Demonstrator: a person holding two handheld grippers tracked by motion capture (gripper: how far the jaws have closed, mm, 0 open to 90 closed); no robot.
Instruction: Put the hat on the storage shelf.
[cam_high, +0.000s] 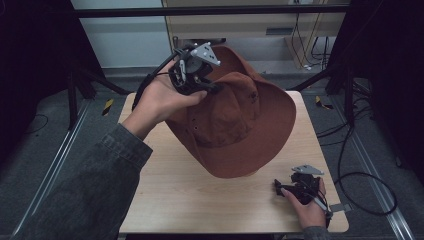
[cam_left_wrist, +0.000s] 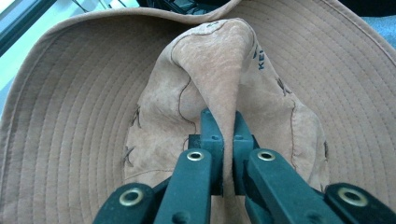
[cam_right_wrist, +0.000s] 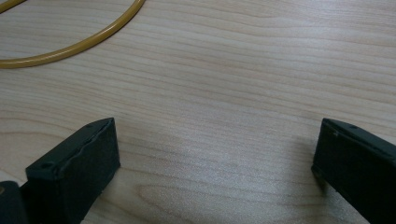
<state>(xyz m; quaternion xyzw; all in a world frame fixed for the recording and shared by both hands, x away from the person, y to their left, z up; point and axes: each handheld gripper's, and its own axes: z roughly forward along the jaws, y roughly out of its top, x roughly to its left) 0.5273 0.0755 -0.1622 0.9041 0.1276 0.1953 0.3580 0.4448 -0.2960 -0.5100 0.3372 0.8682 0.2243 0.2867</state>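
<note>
A rust-brown wide-brimmed hat (cam_high: 235, 125) hangs tilted above the wooden table (cam_high: 200, 200), its lower brim close to the tabletop. My left gripper (cam_high: 212, 87) is at the hat's upper left and is shut on a pinched fold of the crown. In the left gripper view the suede crown (cam_left_wrist: 219, 60) rises in a ridge squeezed between the two black jaws of that gripper (cam_left_wrist: 226, 121), with the stitched brim all around. My right gripper (cam_high: 280, 189) rests low at the table's front right corner. It stands open (cam_right_wrist: 215, 149) over bare wood with nothing between its jaws.
A thin yellow cord (cam_right_wrist: 79, 44) curves on the tabletop at the upper left of the right gripper view. Black cables (cam_high: 360, 175) trail over the floor right of the table. Dark frame legs stand at both back corners.
</note>
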